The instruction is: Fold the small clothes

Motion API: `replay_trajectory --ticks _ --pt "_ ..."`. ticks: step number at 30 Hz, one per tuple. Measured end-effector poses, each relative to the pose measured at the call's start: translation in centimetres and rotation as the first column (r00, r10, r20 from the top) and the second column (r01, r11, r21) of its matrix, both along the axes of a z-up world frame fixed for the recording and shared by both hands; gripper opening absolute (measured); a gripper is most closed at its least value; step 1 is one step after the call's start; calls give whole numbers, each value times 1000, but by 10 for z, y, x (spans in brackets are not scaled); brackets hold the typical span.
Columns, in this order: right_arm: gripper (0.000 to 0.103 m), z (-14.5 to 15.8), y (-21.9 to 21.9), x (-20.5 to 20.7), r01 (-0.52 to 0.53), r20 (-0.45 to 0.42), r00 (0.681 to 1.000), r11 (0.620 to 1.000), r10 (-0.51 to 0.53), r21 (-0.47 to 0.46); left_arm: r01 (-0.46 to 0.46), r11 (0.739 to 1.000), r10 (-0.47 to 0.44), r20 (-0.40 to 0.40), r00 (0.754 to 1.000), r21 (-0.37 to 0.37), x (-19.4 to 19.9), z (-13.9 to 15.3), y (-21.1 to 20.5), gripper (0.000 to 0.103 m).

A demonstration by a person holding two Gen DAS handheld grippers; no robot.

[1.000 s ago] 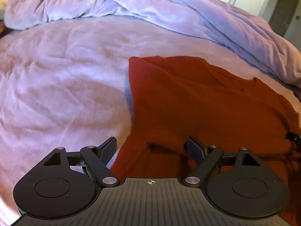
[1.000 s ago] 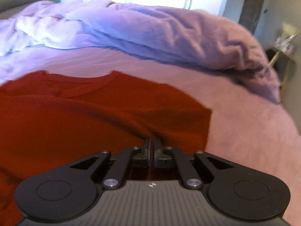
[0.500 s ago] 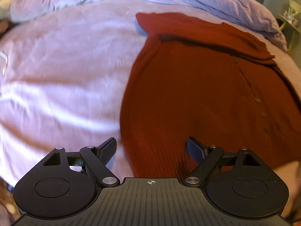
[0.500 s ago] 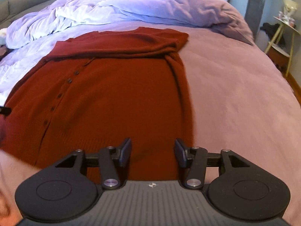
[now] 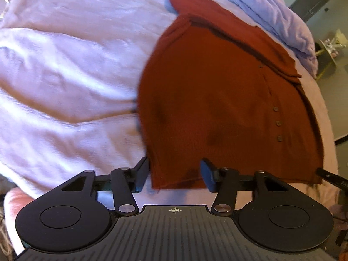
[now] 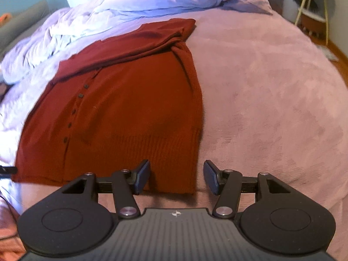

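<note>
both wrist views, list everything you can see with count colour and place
cardigan: one, rust red, flat on the bed, top part folded over, dark buttons down the front
bed cover: one, pinkish lilac, under the cardigan
duvet: one, pale lilac, bunched at the far end of the bed
side table: one, light legs, far right by the wall
left gripper: one, black, open at the cardigan's near left hem corner
right gripper: one, black, open at the near right hem corner

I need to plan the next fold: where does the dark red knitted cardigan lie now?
The dark red knitted cardigan lies flat on the pink plush bedspread, left of centre in the right wrist view, with its hem just ahead of both open hand-held grippers.
</note>
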State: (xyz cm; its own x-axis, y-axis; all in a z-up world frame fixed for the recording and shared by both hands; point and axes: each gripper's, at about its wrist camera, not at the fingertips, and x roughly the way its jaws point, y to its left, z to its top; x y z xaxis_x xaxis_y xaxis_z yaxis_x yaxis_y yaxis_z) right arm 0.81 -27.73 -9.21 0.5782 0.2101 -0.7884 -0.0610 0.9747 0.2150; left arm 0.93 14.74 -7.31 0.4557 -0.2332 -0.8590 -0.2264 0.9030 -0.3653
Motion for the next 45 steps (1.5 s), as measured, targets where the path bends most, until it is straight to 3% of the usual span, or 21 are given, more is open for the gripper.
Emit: replay_trajectory --ticks 4,5,7,9,11,15,18,20,21,25,31,34,38,41,44,45 --pt "48 -4 -1 6 4 -25 1000 1000 -4 30 13 1000 -12 -35 999 22 11 -8 -2 37" --pt "43 -5 -1 8 4 -34 999 1000 -3 21 11 1000 -11 -35 999 2 12 -8 1 37" --pt "34 -7 -2 9 4 -42 999 1000 -3 12 8 999 -10 -45 999 -41 14 -8 7 16" --pt "26 -8 -7 11 3 -48 999 1000 -2 31 12 997 -16 -53 998 -79 16 -9 12 11" --pt "6 -8 -12 12 3 -61 998 998 1 64 23 996 -28 -55 998 -90 18 -10 13 10" --pt "6 -11 -20 15 18 -94 996 990 -5 137 36 994 -42 -64 997 -101 23 -13 15 12" --pt "8 -11 -19 16 8 -110 994 989 9 148 35 988 -45 -63 997 -148 25 -16 18 27" --pt "10 -12 -19 18 5 -129 992 986 16 166 40 981 -52 -60 997 -191 27 -17 19 24" --pt "10 -12 -20 20 4 -135 991 984 20 176 37 977 -52 -66 996 -211 28 -18 21 14" --pt "8 -14 -23 28 -3 -167 985 973 43 232 35 967 -53 -62 997 -251 33 -8 28 11" --pt "5 0 -35 51 26 -151 988 899 45 438 65 947 -27 120 992 -316 65 51 40 7" --pt "5 12 -35 77 45 -95 995 883 0 467 44 970 0 181 983 -241 98 65 44 7" --pt "5 22 -21 120 42 -3 999 922 -44 385 -22 986 55 199 979 -167 144 61 43 7" --pt "5 20 -16 148 73 35 995 931 -92 358 -70 993 88 196 977 -97 170 51 40 8" --pt "6 17 -13 168 70 55 994 951 -90 300 -91 995 96 176 980 -35 181 43 38 11" --pt "7 15 -10 174 62 55 995 957 -81 284 -85 996 87 181 980 -21 180 40 39 17"
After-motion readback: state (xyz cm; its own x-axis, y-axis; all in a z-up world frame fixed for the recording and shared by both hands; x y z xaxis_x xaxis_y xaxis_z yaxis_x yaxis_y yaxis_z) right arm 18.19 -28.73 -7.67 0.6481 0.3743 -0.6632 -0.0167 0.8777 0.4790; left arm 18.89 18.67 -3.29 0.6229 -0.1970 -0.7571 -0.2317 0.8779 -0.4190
